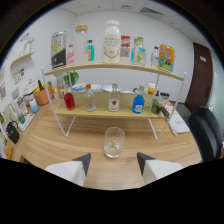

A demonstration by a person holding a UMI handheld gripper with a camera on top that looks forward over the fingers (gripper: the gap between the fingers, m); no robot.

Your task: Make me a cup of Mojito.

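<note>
A white-walled room with a dark door holds a wooden table (60, 145) carrying a two-tier shelf (115, 67) of bottles. The glass (114, 142) stands near the table's front edge, just ahead of the hand-held gripper (114, 161), whose fingers gape wide, holding nothing. Judging by this, making is barely begun; next comes choosing a bottle.
</note>
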